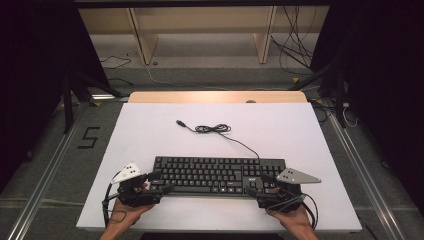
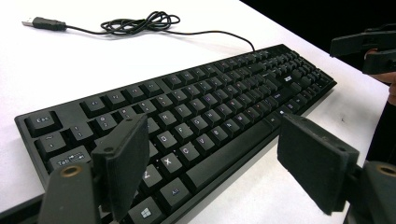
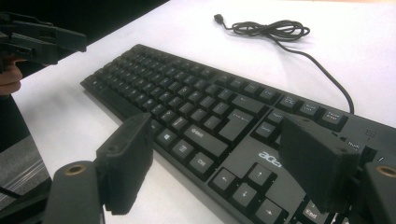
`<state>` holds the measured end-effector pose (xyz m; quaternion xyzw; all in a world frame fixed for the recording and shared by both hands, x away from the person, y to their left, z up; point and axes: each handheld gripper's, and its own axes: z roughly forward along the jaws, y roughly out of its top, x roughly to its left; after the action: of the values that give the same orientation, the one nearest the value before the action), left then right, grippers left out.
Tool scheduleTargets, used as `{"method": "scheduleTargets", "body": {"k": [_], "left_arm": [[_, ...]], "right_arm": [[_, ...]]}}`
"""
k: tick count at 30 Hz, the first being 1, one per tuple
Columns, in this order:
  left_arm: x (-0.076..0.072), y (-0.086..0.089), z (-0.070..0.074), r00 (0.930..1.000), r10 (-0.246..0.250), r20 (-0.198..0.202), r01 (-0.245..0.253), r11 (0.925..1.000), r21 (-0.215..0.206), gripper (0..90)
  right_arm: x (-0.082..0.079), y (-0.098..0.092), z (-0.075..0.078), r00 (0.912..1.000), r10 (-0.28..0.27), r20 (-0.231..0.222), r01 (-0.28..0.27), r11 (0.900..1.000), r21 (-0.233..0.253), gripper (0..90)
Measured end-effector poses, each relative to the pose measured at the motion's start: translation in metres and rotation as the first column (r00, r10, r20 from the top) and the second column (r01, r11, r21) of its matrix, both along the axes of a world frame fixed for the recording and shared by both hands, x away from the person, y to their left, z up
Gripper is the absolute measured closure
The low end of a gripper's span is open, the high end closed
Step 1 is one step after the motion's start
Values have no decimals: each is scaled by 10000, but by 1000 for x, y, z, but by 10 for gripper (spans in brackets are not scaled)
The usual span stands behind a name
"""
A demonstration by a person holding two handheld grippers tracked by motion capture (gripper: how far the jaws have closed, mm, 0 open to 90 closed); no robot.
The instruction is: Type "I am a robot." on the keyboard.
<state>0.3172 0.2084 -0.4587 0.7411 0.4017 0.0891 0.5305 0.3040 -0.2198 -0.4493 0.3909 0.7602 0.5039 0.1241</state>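
Both hands low at the near table (image 1: 150,130) edge | keyboard (image 1: 218,174) long axis runs left to right, one end at each gripper | left gripper (image 1: 161,181) wide open, straddling the near-left corner, holding nothing | right gripper (image 1: 256,184) wide open over the arrow keys, empty | coiled cable (image 1: 214,128) beyond

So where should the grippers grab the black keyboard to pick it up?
Probably at its two short ends, one gripper on each. The keyboard is long, flat and thin, lying level on the white table, so holding it at one end alone would likely tip it. The left gripper and right gripper already sit open at those ends, each coming in from the near side, and the cable leaves from the far edge.
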Motion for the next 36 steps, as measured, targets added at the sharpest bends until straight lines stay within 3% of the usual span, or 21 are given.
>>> {"method": "scheduleTargets", "body": {"k": [15,31,36], "left_arm": [[1,0,-1,10000,64,39,-65,10000,59,249],[4,2,-3,9995,325,-24,-324,9992,225,274],[4,3,-3,9990,438,-85,-434,9984,359,293]], "right_arm": [[5,10,2,9999,144,-67,-144,9999,97,288],[30,51,7,9971,682,-335,-684,9976,-47,353],[39,61,5,9953,811,-527,-810,9967,30,435]]}}
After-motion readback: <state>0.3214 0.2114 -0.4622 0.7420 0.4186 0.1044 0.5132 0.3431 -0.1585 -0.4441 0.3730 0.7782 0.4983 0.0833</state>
